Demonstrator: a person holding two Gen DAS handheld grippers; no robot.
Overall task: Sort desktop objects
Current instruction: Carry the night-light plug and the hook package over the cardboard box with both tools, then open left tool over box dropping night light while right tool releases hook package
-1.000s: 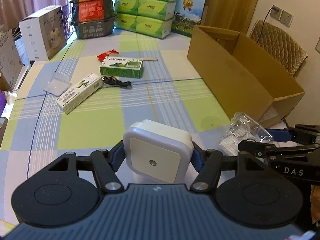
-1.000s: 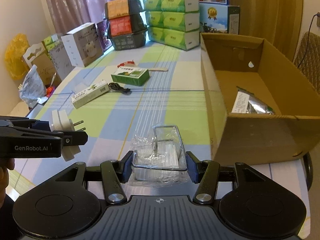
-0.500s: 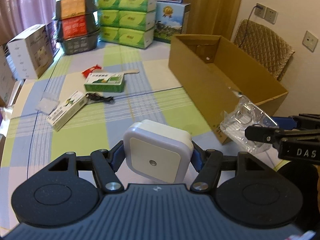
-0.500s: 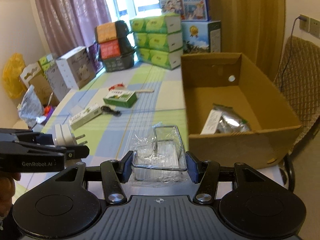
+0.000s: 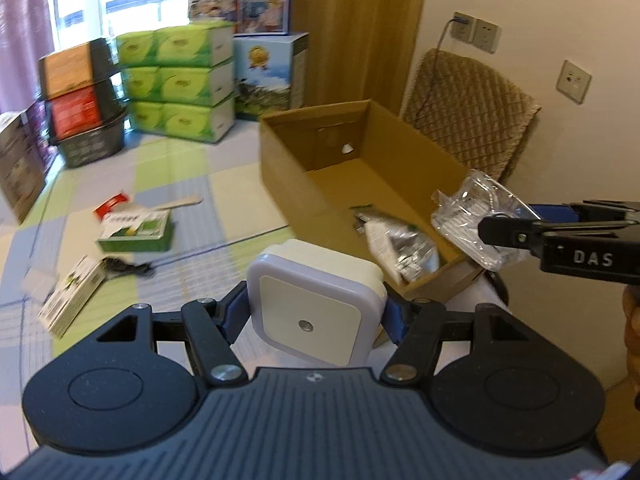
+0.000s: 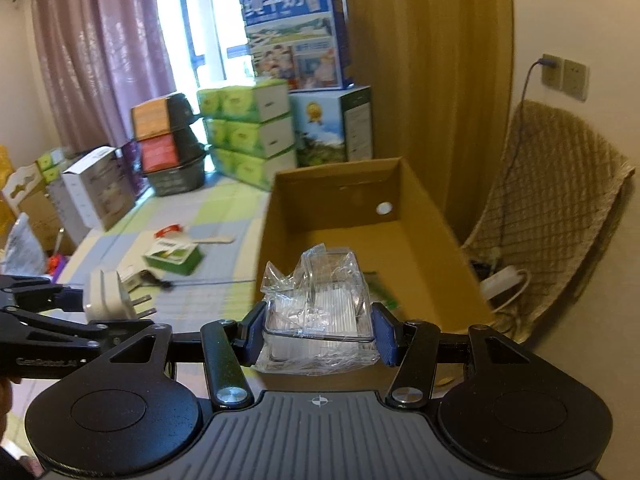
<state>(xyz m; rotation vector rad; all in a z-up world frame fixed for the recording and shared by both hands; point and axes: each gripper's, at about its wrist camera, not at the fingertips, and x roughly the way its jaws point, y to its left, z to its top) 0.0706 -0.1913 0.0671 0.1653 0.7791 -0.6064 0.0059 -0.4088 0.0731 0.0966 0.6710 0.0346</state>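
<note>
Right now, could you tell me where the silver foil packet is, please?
The silver foil packet lies inside the cardboard box, near its front corner, in the left wrist view, just beyond the white night light.

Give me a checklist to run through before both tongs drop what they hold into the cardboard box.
1. Left tongs gripping the night light: ok, clamped on both sides.
2. Right tongs gripping the plastic packet: ok, squeezed between both pads.
3. Cardboard box open on top: ok.
4. Room inside the box: ok, only a silver pouch at the near end.
5. Packet over the box opening: ok in the left wrist view, above the near right corner.
6. Night light over the opening: cannot tell; it seems short of the near wall.
</note>
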